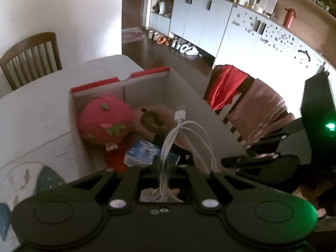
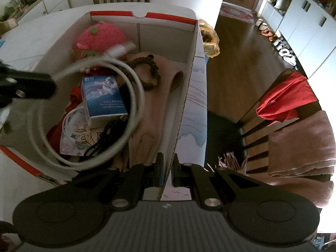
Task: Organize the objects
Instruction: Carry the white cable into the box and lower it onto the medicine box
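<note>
A white cardboard box with a red rim (image 2: 190, 48) stands on the table and holds a pink strawberry plush (image 2: 98, 36), a blue carton (image 2: 103, 96), a brown scrunchie (image 2: 152, 71), pink cloth and a black cable. My left gripper (image 1: 166, 168) is shut on a coiled white USB cable (image 1: 180, 126) and holds it above the box; it shows blurred in the right wrist view (image 2: 126, 79). My right gripper (image 2: 167, 168) is shut on the box's right wall at its near corner. The box (image 1: 147, 84) shows in the left wrist view too.
The white table (image 1: 42, 105) has a printed mat at its near left. A chair draped with red and pink cloth (image 2: 294, 113) stands to the right of the box. Another wooden chair (image 1: 29, 56) is at the table's far side. A yellow bag (image 2: 210, 40) lies beyond the box.
</note>
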The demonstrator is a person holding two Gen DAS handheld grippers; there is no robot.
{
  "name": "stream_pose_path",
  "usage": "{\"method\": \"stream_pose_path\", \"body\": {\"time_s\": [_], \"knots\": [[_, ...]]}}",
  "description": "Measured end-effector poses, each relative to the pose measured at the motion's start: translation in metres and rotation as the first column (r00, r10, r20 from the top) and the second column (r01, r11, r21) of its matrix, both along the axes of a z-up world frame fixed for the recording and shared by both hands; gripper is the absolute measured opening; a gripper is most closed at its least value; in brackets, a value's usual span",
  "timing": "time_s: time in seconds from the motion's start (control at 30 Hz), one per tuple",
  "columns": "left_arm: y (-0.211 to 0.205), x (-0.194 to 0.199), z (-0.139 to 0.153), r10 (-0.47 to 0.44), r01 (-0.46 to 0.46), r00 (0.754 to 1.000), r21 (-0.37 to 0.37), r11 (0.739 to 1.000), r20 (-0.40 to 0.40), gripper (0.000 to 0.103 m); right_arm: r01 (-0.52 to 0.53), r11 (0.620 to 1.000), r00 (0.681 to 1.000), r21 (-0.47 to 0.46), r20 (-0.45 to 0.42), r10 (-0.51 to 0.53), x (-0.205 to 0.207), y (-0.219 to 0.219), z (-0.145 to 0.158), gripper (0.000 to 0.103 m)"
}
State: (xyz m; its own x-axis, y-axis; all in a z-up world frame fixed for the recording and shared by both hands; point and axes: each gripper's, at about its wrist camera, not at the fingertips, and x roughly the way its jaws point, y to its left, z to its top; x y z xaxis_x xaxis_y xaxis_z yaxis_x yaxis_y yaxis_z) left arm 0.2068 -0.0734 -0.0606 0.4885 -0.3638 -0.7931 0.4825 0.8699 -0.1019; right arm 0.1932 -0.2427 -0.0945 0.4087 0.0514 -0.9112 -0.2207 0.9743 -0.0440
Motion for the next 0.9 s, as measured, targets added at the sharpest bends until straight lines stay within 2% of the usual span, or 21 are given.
{"method": "stream_pose_path", "body": {"time_s": [0.3, 0.63, 0.83, 0.9], "knots": [[-0.024, 0.019, -0.016, -0.011, 0.012, 1.0, 0.046, 0.999, -0.028, 0.003, -0.001, 1.0, 1.0, 0.008, -0.003, 0.001, 0.0, -0.001, 0.0, 0.006], [-0.041, 0.03, -0.034, -0.028, 0.034, 0.998, 0.132, 0.991, -0.053, 0.003, 0.0, 1.0, 1.0, 0.01, -0.003, 0.0, 0.0, -0.001, 0.0, 0.007], [-0.047, 0.031, -0.036, -0.036, 0.044, 0.998, 0.166, 0.985, -0.05, 0.003, -0.003, 1.0, 1.0, 0.014, -0.005, 0.003, 0.0, -0.001, 0.0, 0.007], [-0.047, 0.031, -0.036, -0.033, 0.042, 0.998, 0.168, 0.985, -0.052, 0.007, -0.005, 1.0, 1.0, 0.015, -0.005, 0.005, 0.0, -0.001, 0.0, 0.007]]}}
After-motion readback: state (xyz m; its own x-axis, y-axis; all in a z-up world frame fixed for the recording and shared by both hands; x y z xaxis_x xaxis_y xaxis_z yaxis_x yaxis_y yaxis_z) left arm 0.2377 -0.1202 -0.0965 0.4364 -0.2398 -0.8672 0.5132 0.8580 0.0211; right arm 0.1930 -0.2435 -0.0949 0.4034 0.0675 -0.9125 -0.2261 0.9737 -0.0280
